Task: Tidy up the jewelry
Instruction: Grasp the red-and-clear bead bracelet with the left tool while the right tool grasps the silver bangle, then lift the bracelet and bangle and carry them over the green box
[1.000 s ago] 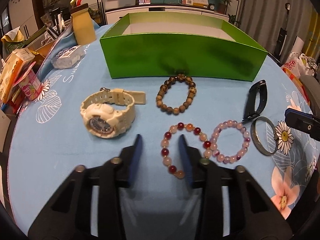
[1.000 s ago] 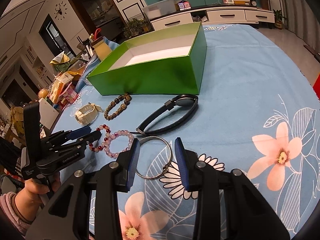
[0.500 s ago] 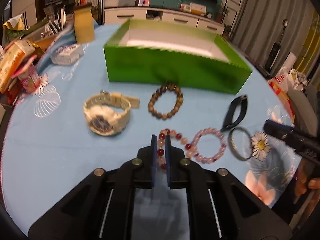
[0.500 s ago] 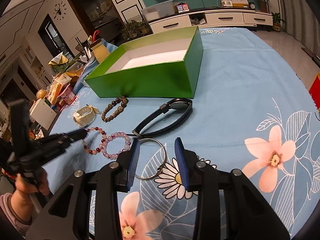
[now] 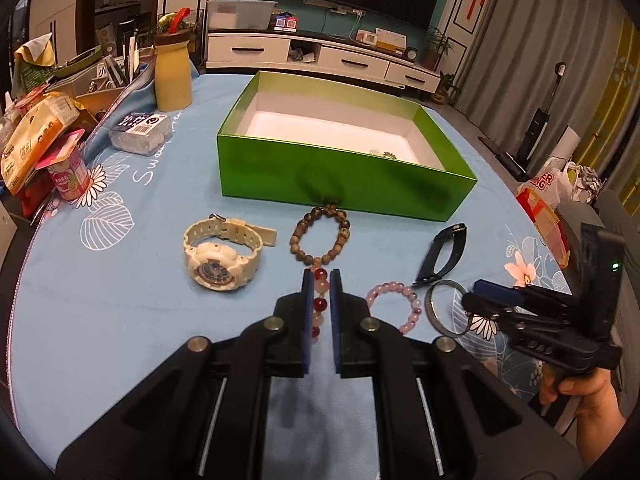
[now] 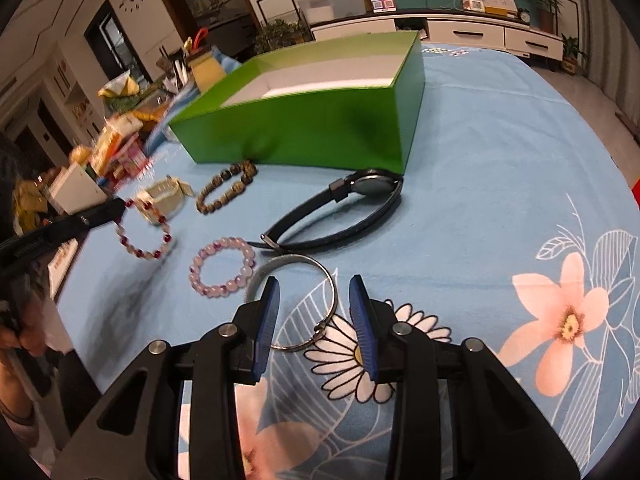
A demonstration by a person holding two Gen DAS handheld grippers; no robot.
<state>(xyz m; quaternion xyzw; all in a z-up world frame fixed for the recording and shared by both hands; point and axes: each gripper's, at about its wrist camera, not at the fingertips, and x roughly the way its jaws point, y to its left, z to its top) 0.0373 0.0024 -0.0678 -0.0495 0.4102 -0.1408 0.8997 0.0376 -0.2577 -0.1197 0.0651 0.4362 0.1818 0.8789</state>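
On the worktop (image 5: 100,320), covered with a light blue floral cloth, we see jewelry laid out in front of an open green box (image 5: 344,184) with a white inside. Our left claw (image 5: 321,280) is pressed together on a bracelet of red and pale beads (image 5: 320,302), pinching one side of the loop; from the right wrist view the same bracelet (image 6: 144,232) hangs from the claw tip (image 6: 116,208), its lower part close to the cloth, though we cannot tell if it touches. Just beyond the left claw lies a brown bead bracelet (image 5: 322,236), close to the front wall of the box. To its left rests a cream wristwatch (image 5: 220,256). To the right of the claw lies a pale purple bead bracelet (image 5: 396,304), and beside that a thin metal bangle (image 5: 436,312), with a black wristwatch (image 5: 442,254) just past it, its strap end at the bangle's rim. Our right claw (image 6: 314,312) is spread and holds nothing; it hovers low over the bangle (image 6: 292,304), with the near part of the ring between its blue pads (image 6: 266,320). A small pale item sits inside the box near its right front corner, too small to identify. Snack packets, a yellow bottle (image 5: 173,76) and a small plastic case (image 5: 140,132) crowd the far left of the worktop.
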